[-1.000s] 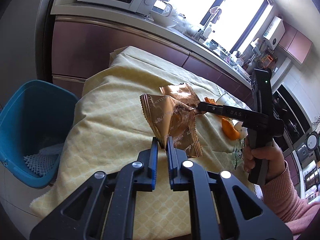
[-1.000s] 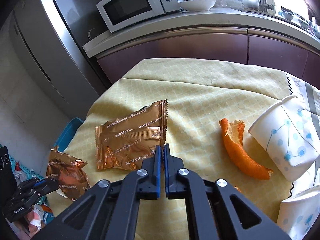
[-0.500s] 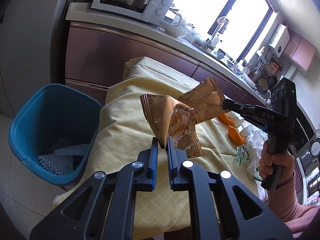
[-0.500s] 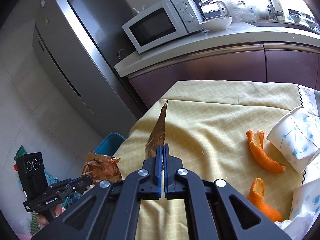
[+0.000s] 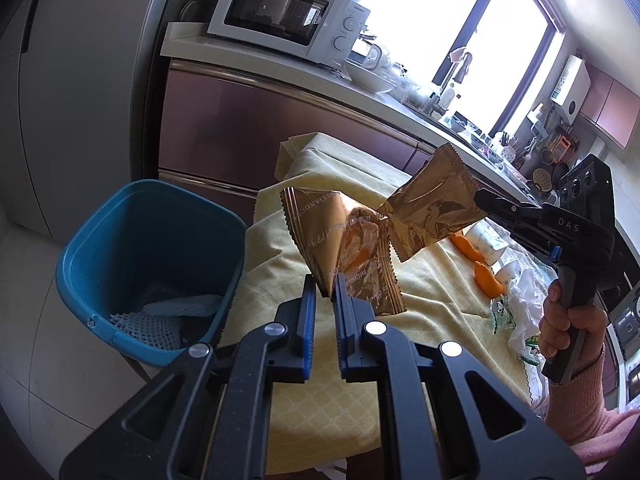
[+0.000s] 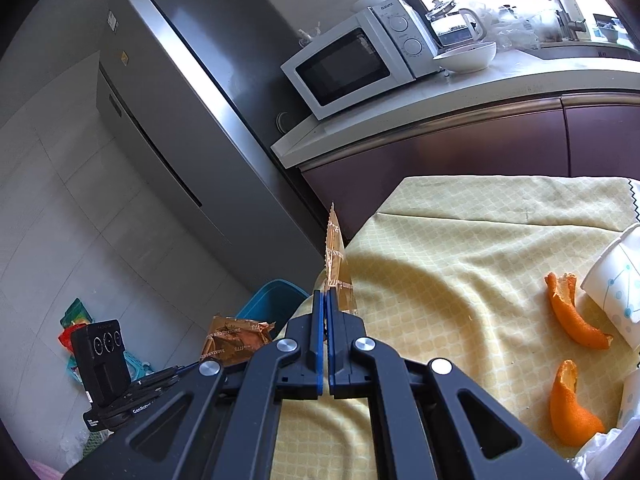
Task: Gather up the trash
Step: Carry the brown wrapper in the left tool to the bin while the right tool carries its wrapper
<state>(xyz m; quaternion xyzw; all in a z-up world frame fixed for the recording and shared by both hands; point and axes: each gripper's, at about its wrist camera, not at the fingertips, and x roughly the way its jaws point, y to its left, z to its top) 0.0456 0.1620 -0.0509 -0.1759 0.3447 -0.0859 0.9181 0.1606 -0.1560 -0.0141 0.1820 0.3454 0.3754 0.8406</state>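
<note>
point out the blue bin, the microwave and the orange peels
blue bin (image 5: pixel 104 240), left wrist view, on its inner left wall
microwave (image 6: pixel 344 70), right wrist view, on its dark door window
orange peels (image 6: pixel 570 318), right wrist view, on the upper peel's curved middle

Clothed table (image 6: pixel 460 240), peels (image 6: pixel 572 320), cups (image 6: pixel 616 280)

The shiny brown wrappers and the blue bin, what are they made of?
The two brown wrappers look like thin metallised plastic film: they gleam coppery, crinkle, and have zigzag-cut ends. The blue bin looks like moulded plastic: smooth, one even colour, with a soft sheen. Neither can be told for sure from looks alone.
</note>
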